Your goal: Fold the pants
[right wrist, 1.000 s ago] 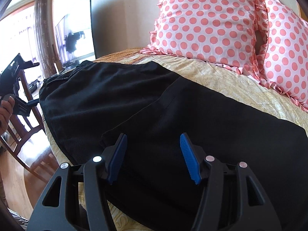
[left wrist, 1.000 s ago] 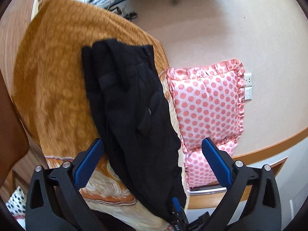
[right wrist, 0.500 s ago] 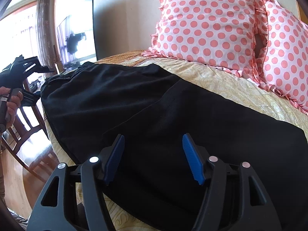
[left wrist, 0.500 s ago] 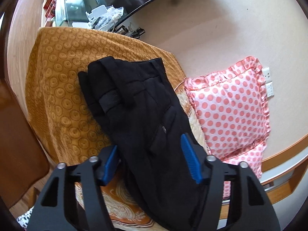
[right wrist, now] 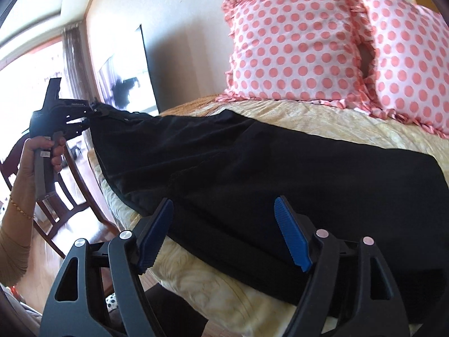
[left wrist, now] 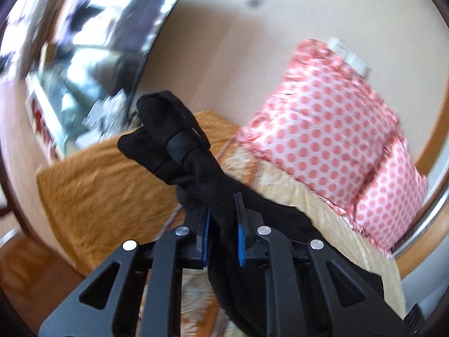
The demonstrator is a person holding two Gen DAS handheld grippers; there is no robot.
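Gripping the pants (left wrist: 193,168) waist edge, left tool (left wrist: 221,219) lifts it off the bed (right wrist: 322,115).

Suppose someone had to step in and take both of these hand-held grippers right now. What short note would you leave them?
Left hand-held gripper: its jaws have just been closing and are now shut on a bunched end of the black pants, lifted off the bed.
Right hand-held gripper: jaws have just been opening; open above the pants near the bed's near edge, gripping nothing.
Pants: most of the cloth lies flat along the bed, in front of two pink dotted pillows; only the end held by the left gripper is raised.
Done: one end gripped and lifted.
Left: probably carry that end over the rest to make the fold, then smooth it.
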